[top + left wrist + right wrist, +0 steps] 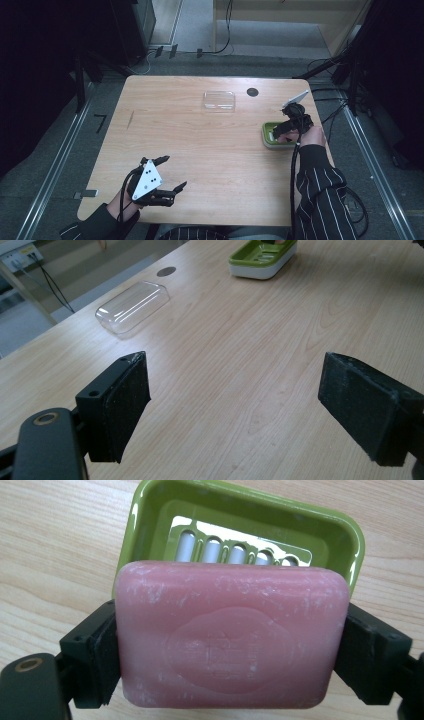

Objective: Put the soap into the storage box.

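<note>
The right gripper (232, 645) has its fingers (97, 655) clamped on the two short ends of a pink rectangular bar of soap (231, 636), so the bar's long axis runs straight across from one finger to the other. Just beyond and below the bar sits the green oval plastic soap dish (240, 515) with its slotted white drain insert (235, 550), and the dish's long side lies parallel to the bar — the likely move is a short forward-and-down placement, needing no turn. In the high view the dish (270, 141) rests near the right edge of the wooden tabletop (210, 150). The left gripper (170, 172) hovers well apart at the near left, fingers spread wide and empty, with a clear plastic lid (132, 306) lying farther across the tabletop.
</note>
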Demonstrator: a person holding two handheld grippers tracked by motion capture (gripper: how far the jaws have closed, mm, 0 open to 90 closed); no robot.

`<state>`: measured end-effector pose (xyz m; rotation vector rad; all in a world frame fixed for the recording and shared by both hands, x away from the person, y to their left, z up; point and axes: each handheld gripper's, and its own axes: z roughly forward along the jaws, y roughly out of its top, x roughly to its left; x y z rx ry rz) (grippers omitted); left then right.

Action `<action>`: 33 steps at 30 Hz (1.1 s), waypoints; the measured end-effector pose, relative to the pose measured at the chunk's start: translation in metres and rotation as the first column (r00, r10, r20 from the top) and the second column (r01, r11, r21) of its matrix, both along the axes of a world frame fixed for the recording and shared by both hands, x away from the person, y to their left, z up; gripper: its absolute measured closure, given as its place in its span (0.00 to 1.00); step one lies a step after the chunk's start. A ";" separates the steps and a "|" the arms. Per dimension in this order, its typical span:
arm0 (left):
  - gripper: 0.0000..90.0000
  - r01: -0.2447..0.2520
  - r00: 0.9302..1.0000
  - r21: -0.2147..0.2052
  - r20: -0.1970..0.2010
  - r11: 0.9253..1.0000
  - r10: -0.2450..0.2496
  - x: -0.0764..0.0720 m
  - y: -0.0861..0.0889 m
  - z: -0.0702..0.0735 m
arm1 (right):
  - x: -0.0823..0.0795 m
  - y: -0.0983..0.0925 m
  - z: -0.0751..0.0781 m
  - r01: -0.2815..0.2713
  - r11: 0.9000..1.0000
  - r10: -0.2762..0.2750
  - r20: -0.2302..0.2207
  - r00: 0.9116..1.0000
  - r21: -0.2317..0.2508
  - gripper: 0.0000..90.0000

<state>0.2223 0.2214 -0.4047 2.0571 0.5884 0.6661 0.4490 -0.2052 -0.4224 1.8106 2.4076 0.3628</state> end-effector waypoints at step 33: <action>0.16 -0.011 1.000 -0.001 0.002 1.000 0.011 -0.002 0.003 0.000 | 0.016 0.004 -0.019 0.079 0.997 -0.079 0.009 0.997 0.017 0.15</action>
